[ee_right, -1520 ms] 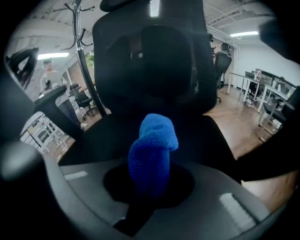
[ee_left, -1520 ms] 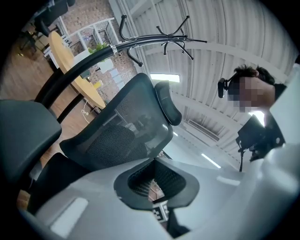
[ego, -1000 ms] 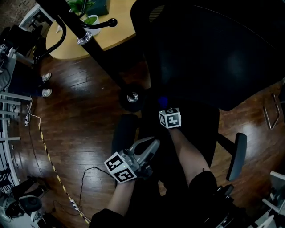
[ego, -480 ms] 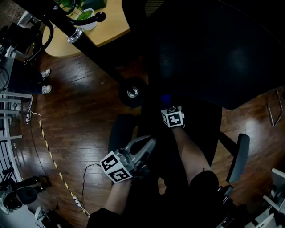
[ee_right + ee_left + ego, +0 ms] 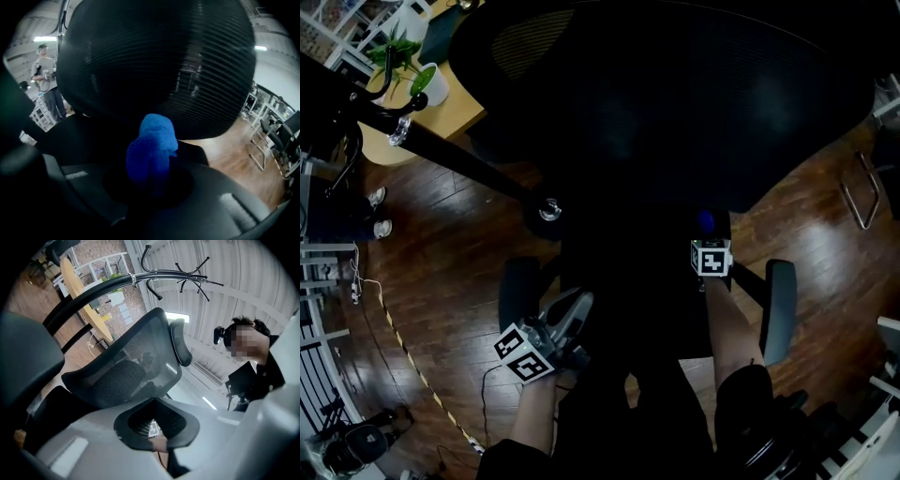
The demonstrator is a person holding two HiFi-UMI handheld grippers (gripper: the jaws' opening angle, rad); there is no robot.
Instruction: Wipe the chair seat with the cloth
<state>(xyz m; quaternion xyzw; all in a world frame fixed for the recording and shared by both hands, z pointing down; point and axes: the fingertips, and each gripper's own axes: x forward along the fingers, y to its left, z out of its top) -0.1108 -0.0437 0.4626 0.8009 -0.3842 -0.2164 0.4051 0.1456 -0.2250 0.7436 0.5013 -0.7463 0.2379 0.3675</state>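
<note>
Right gripper view: right gripper (image 5: 154, 187) pinches a bunched blue cloth (image 5: 152, 145), centre frame, over the chair seat (image 5: 70, 136); left gripper (image 5: 157, 441) pressed together, empty. Dragging may pull the cloth loose.

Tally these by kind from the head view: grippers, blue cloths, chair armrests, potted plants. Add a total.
Grippers: 2, left gripper and right gripper
Blue cloth: 1
Armrests: 2
Potted plant: 1
Total: 6
</note>
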